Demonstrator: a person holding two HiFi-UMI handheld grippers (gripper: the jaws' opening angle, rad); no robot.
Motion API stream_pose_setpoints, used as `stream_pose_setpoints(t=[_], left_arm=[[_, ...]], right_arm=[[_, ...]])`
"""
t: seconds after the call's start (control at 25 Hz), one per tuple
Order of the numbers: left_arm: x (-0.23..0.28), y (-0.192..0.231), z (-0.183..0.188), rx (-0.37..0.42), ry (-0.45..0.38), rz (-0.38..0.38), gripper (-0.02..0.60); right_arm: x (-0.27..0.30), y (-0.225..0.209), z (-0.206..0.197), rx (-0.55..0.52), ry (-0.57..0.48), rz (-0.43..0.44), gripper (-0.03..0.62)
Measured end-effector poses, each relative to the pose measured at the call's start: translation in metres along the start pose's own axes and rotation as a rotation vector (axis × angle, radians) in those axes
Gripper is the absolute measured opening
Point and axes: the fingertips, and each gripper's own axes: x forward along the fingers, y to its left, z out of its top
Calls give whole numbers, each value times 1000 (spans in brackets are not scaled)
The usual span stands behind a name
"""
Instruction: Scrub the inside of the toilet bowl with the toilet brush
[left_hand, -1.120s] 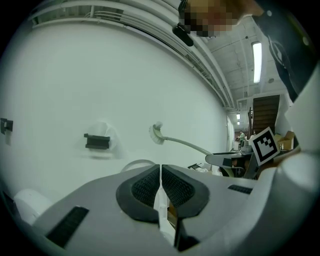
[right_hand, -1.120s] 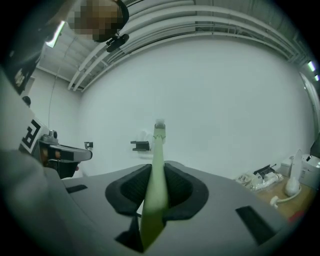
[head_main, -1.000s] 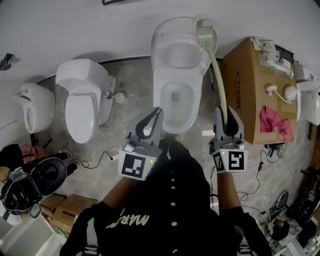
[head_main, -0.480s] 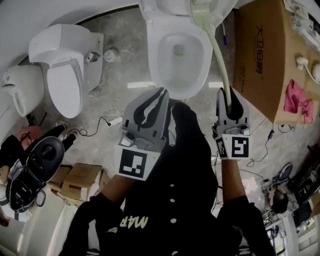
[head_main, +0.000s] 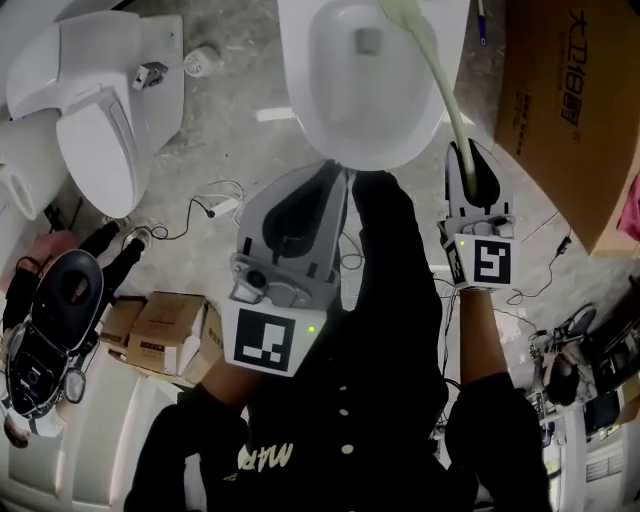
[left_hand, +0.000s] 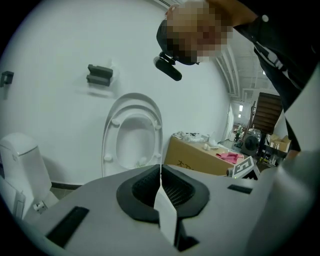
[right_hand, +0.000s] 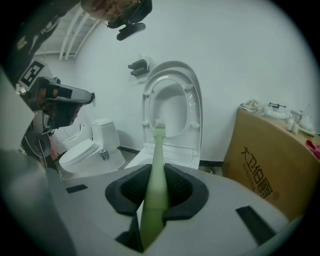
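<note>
The white toilet bowl (head_main: 370, 90) lies open at the top of the head view, its seat and lid (right_hand: 172, 105) raised against the wall. My right gripper (head_main: 468, 152) is shut on the pale green toilet brush (head_main: 452, 100). The handle runs up over the bowl's right rim, and the brush head is cut off by the frame's top. In the right gripper view the brush (right_hand: 156, 170) points at the raised seat. My left gripper (head_main: 338, 178) hangs shut and empty just before the bowl's front rim. The left gripper view shows its jaws (left_hand: 160, 167) meeting with nothing between them.
A second toilet (head_main: 95, 110) with its lid down stands to the left. A big cardboard box (head_main: 575, 90) stands right of the bowl. Small cartons (head_main: 160, 330), cables (head_main: 215, 205) and a black device (head_main: 50, 310) lie on the floor at the left.
The view has swung down and closer, so the bowl now sits at the frame's top. Both grippers have come up nearer the bowl's front. The brush stays held.
</note>
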Motion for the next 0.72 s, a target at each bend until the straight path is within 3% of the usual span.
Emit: stream_pose_setpoints(t=[0.36, 0.56, 0.72], left_arm=[[31, 25, -69, 2, 38, 44, 28], [41, 31, -87, -12, 34, 54, 28], [41, 36, -102, -20, 55, 55, 28]], right_arm=[[57, 0, -110, -17, 167, 21, 95], [94, 3, -138, -67, 247, 41, 95], [126, 14, -148, -172, 331, 81, 95]])
